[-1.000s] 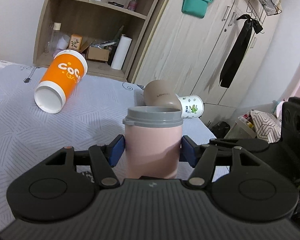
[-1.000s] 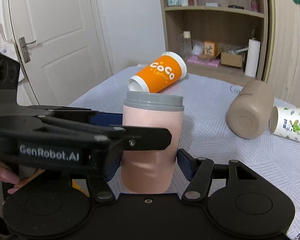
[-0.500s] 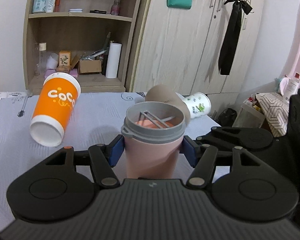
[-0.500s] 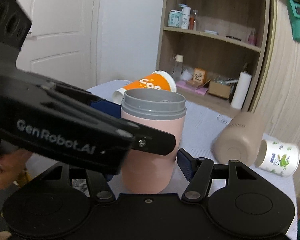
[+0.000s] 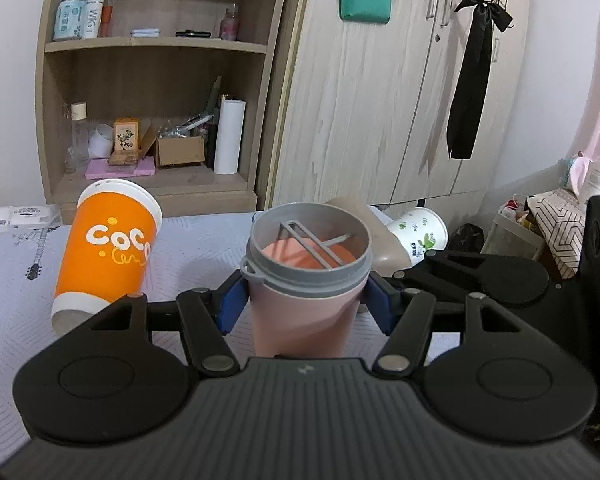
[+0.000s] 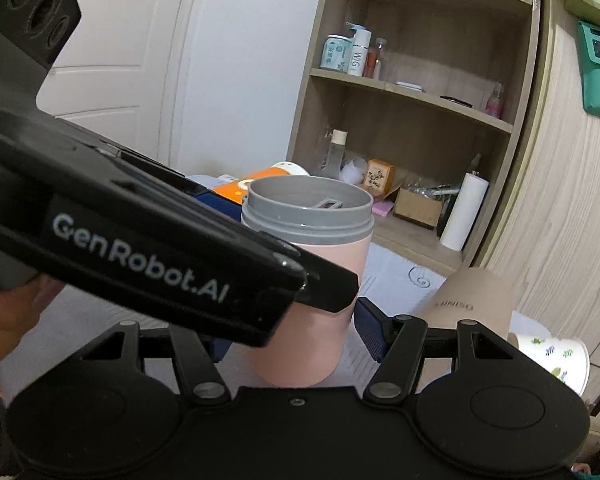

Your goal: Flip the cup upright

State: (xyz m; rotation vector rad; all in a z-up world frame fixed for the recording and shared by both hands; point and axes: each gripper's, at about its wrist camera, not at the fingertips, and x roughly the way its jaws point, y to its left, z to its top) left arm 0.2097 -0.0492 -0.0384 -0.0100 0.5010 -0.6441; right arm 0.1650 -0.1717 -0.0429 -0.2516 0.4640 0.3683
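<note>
A pink cup with a grey rim (image 5: 306, 300) stands mouth up between the blue pads of my left gripper (image 5: 304, 304), which is shut on its sides. The same pink cup (image 6: 308, 300) sits between the pads of my right gripper (image 6: 296, 332), which also closes on it; the left gripper's black body (image 6: 140, 240) crosses in front and hides the right gripper's left pad. The cup tilts a little toward the left wrist camera, showing its inner strainer.
An orange "CoCo" cup (image 5: 108, 252) lies tipped on the grey patterned cloth (image 5: 20, 300) at the left. A beige cup (image 6: 476, 304) and a white printed paper cup (image 6: 552, 360) lie on their sides behind. A wooden shelf (image 5: 152, 120) and wardrobe (image 5: 380, 120) stand beyond.
Both grippers have risen and tipped with the pink cup held between them. The cup's mouth now tilts toward the left camera and the table sits lower in view.
</note>
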